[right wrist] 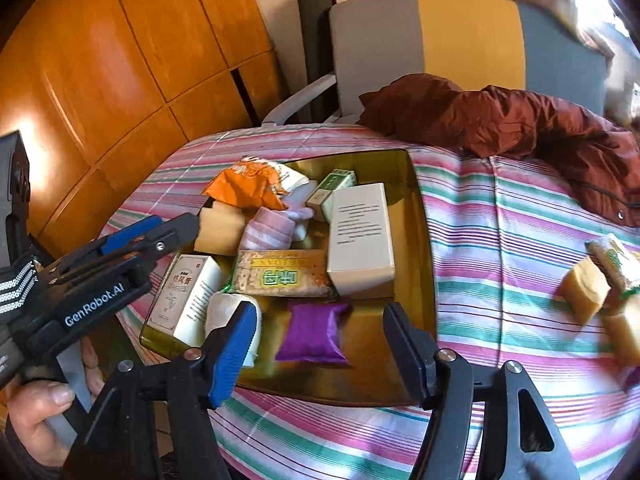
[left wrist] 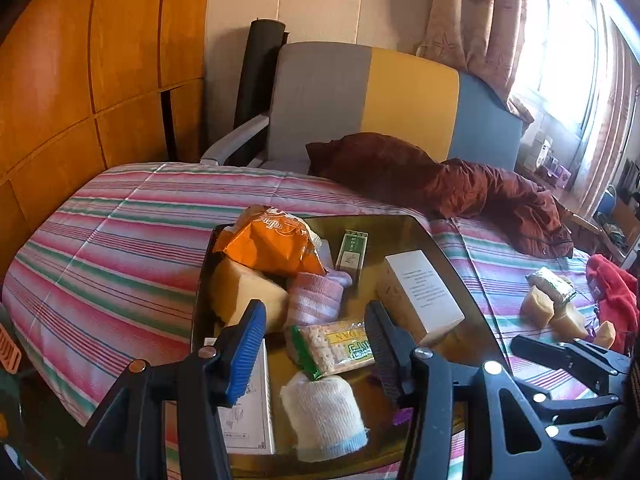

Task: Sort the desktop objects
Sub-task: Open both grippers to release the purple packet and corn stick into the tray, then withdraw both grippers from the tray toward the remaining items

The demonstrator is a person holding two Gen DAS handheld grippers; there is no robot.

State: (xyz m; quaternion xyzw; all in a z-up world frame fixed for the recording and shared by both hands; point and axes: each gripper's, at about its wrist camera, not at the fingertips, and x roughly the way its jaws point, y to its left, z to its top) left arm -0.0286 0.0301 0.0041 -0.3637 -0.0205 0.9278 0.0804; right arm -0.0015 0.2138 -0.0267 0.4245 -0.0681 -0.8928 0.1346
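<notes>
While both grippers are hanging over the gold tray [right wrist: 420, 216] on the striped bedspread [right wrist: 500, 240], each one's jaws are standing apart, gripping nothing. Left gripper [left wrist: 316, 344] is sitting above the cracker pack [left wrist: 340, 346] and white sock roll [left wrist: 324, 416]; right gripper [right wrist: 320, 340] is over the purple pouch [right wrist: 314, 334], pads clear of it. Sponges [right wrist: 586, 288] and another cracker pack [right wrist: 612, 260] are lying apart on the bedspread, right of the tray.

We see a bed covered by a striped quilt [right wrist: 500, 216]. On it lies a gold tray [right wrist: 420, 208] full of things, a rust-brown jacket [right wrist: 520, 120] at the far edge, yellow sponges [right wrist: 582, 288] with a wrapped packet [left wrist: 554, 286] to the right, and red cloth [left wrist: 616, 292].
</notes>
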